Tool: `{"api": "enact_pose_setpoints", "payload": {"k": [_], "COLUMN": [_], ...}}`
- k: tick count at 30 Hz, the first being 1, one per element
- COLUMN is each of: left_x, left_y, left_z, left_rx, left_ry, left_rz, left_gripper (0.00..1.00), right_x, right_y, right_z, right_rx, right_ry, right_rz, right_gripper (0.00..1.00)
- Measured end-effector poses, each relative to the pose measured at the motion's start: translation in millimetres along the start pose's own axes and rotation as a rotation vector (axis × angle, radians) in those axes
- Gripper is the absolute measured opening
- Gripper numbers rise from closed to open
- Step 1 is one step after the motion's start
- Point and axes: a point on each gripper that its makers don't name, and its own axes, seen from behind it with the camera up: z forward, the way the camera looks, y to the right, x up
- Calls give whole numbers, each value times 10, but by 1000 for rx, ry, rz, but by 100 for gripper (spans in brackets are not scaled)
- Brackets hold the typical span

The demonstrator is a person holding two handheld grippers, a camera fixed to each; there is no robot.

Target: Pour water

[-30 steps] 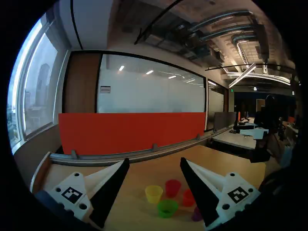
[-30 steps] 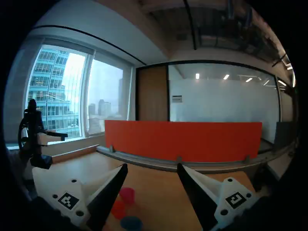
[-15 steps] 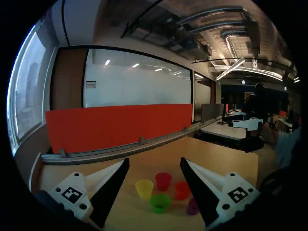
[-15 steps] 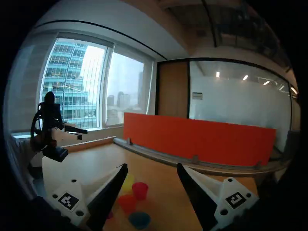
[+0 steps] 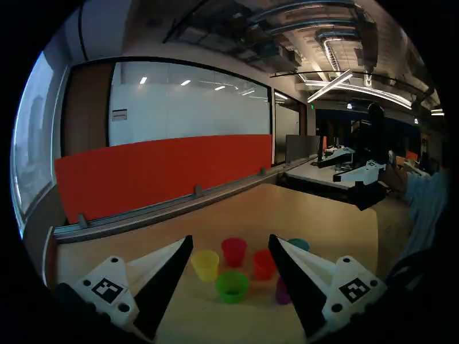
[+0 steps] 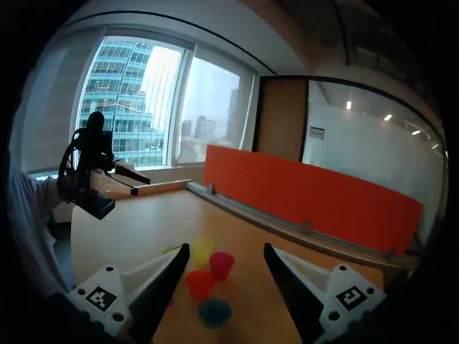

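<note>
Several small plastic cups stand in a cluster on the wooden table [image 5: 298,212]. In the left gripper view I see a yellow cup [image 5: 205,265], a red cup [image 5: 234,251], an orange cup [image 5: 264,264], a green cup [image 5: 232,286], a purple cup [image 5: 281,292] and a teal cup [image 5: 298,244]. My left gripper [image 5: 229,238] hovers open above them, holding nothing. In the right gripper view the yellow cup [image 6: 202,250], red cup [image 6: 221,265], orange cup [image 6: 200,284] and teal cup [image 6: 214,312] sit below my open right gripper [image 6: 226,246].
An orange divider panel [image 5: 160,172] on a metal rail runs along the table's far edge. The other gripper [image 5: 358,172] is held up at the right, a pale sleeve [image 5: 424,200] behind it. Large windows [image 6: 143,114] line one wall. More desks [image 5: 321,172] stand beyond.
Both views have tipped down toward the table, so the cups sit higher and more of them show. The left view swung right and the right view swung left, bringing the opposite gripper into sight.
</note>
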Motion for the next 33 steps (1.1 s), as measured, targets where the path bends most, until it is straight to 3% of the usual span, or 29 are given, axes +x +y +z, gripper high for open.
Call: {"api": "enact_pose_setpoints", "payload": {"k": [11,33], "left_x": [-406,-1248], "left_y": [72,91], "left_z": [164,537], "left_rx": [-55,-134], "left_ry": [-81,-265], "left_rz": [58,66], "left_gripper": [98,98], "right_x": [-427,-1367], "right_y": [-96,-100], "right_z": [114,403], "right_rx": [79,145], "right_ry": [-82,-243], "right_rz": [29,35], "right_gripper": [100,100]}}
